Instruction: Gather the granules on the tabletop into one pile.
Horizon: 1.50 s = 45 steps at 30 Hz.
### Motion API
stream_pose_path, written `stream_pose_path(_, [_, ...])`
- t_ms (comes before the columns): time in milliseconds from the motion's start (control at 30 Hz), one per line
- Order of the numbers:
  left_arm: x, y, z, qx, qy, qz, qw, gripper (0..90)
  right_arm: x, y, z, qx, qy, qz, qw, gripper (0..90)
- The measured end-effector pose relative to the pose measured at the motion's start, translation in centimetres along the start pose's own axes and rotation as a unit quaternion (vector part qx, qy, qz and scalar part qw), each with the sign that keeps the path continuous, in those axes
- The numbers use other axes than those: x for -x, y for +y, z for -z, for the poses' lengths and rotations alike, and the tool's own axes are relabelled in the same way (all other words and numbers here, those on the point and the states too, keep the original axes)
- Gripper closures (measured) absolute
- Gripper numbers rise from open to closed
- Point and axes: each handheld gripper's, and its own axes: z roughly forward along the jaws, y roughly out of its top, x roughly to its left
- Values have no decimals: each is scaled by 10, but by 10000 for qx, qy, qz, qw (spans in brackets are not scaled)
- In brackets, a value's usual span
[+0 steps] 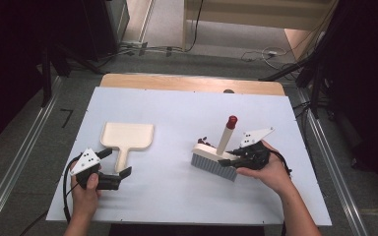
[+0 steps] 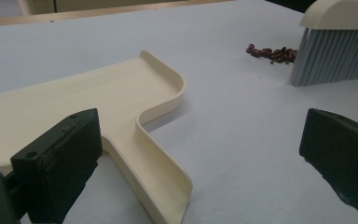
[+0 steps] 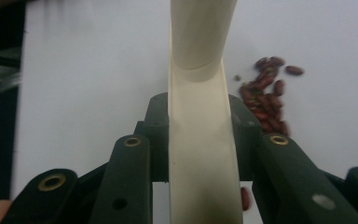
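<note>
Brush [image 1: 215, 156] is clamped in right gripper [image 1: 229, 158] jaws beside beans [image 3: 265, 100].

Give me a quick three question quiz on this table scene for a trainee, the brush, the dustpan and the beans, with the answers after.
1. True or false: the right gripper is shut on the brush.
2. What lies on the table beside the brush's bristles?
3. The left gripper stands at the dustpan handle with its jaws: A) open, B) clamped on it, C) holding beans.

Key
1. True; its jaws press the brush's back on both sides.
2. A small heap of red beans.
3. A.
</note>
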Motion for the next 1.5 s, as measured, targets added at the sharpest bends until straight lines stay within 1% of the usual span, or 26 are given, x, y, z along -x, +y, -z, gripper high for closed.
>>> stream_pose_path(67, [0,0,0,0,-2,2,10000,0,7,1,-1,4,13,-2,10000,654])
stream_pose_path(133, [0,0,0,1,-3,3,10000,0,12,2,-3,1,-25,85,10000,653])
stream_pose_path(167, [0,0,0,-1,-4,0,10000,0,14,4,-3,-16,4,89,10000,653])
stream_pose_path(233, [0,0,0,-5,-3,8,10000,0,18,6,-5,-11,-24,136,9999,654])
stream_pose_path(300, [0,0,0,-3,-5,9,10000,0,22,10,-7,-65,-14,108,9999,653])
stream_pose_path(433, [0,0,0,0,-10,9,10000,0,29,16,-8,-109,-130,59,9998,653])
stream_pose_path(600, [0,0,0,0,-13,8,10000,0,38,22,-9,-85,-358,89,9993,654])
stream_pose_path(667, [0,0,0,1,-14,10,10000,0,41,23,-9,-68,-382,58,9992,653])
stream_pose_path(733, [0,0,0,0,-15,10,10000,0,41,24,-9,-75,-392,83,9992,653])
stream_pose_path(767, [0,0,0,1,-15,8,10000,0,40,25,-9,-74,-373,58,9993,654])
stream_pose_path(833, [0,0,0,-7,-13,6,10000,0,36,27,-5,-39,-437,52,9990,654])
stream_pose_path(900, [0,0,0,-7,-15,8,10000,0,31,28,3,13,-566,-10,9984,653])
stream_pose_path(967, [0,0,0,-7,-16,7,10000,0,25,28,13,98,-862,-111,9962,654])
stream_pose_path(1000, [0,0,0,2,-19,11,10000,0,22,28,19,124,-1077,-188,9939,653])
stream_pose_path(1067, [0,0,0,-4,-13,2,10000,0,16,24,30,166,-1521,-421,9873,654])
stream_pose_path(1100, [0,0,0,1,-15,2,10000,0,14,22,36,212,-1729,-554,9831,653])
stream_pose_path(1167, [0,0,0,-2,-14,2,10000,0,10,14,45,296,-2129,-861,9728,653])
stream_pose_path(1233, [0,0,0,-10,-12,-3,10000,0,5,6,52,338,-2493,-1162,9608,654])
stream_pose_path(1267, [0,0,0,-9,-12,-6,10000,0,2,1,54,314,-2685,-1255,9546,653])
stream_pose_path(1300, [0,0,0,-8,-8,-2,10000,0,0,-3,54,276,-2900,-1330,9473,653])
stream_pose_path(1367, [0,0,0,-17,-8,-8,10000,0,-3,-11,53,172,-3340,-1514,9302,654])
stream_pose_path(1400, [0,0,0,-19,-6,-13,10000,0,-4,-14,52,126,-3475,-1633,9233,653])
stream_pose_path(1467, [0,0,0,-27,-7,-18,10000,0,-6,-19,47,105,-3618,-1846,9137,654])
stream_pose_path(1500, [0,0,0,-24,-8,-24,10000,0,-7,-21,44,118,-3637,-1947,9109,654])
